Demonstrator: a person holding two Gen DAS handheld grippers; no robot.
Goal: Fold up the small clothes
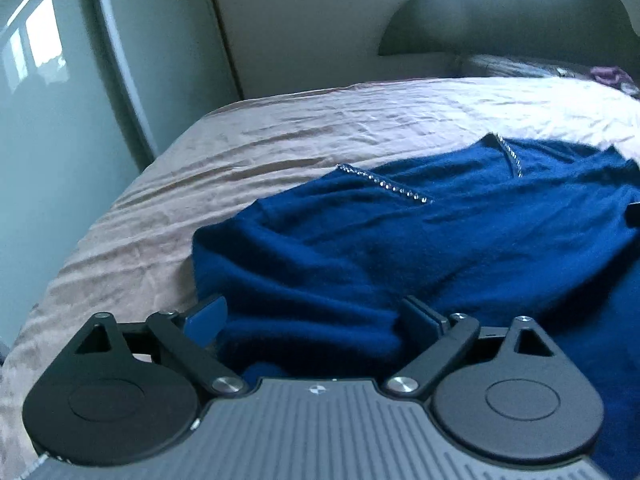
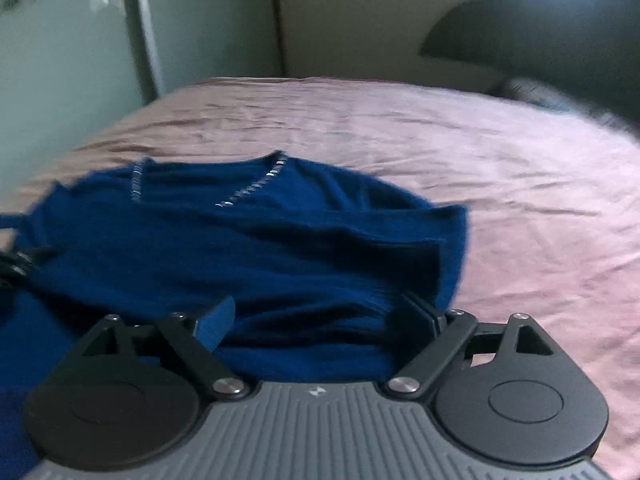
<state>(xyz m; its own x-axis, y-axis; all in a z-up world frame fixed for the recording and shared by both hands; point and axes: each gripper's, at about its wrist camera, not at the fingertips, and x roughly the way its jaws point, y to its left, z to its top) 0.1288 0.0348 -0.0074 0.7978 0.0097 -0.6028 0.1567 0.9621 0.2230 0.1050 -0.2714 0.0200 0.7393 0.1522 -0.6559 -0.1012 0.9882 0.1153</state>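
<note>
— Left wrist view first: where does the blue sweater [image 1: 420, 240] lie on the bed [image 1: 240, 140]?

— On the near part of the pink bedsheet [image 1: 200, 168], bunched toward the near edge. On the left of this view a wide strip of bare, creased sheet runs to the bed's side edge; beyond it stand a pale wardrobe door [image 1: 60, 120] and the wall [image 1: 320, 20]. The far half of the bed is bare too, right up to the far edge.

— And the left gripper [image 1: 316, 320]?

— Its jaws stand wide apart. Blue knit lies in the gap between them, but the pads are not pressing on it.

— Right wrist view?

— The right gripper [image 2: 320, 320] is likewise spread wide over the cloth, gripping nothing (this view is blurred). The sweater [image 2: 240, 248] fills the left and middle here; to its right the sheet [image 2: 540, 200] lies open all the way to the bed's edge.

— Fabric and shape?

— A soft, fuzzy knit in deep blue, folded over itself in thick rolls, with a V-neckline trimmed in small sparkling stones [image 1: 384, 184]. The sheet is thin and finely wrinkled.

— Which way does it point?

— The neckline faces the far edge of the bed, the bunched body the near edge. Its long axis, as it lies now, runs roughly across the bed, side to side.
</note>
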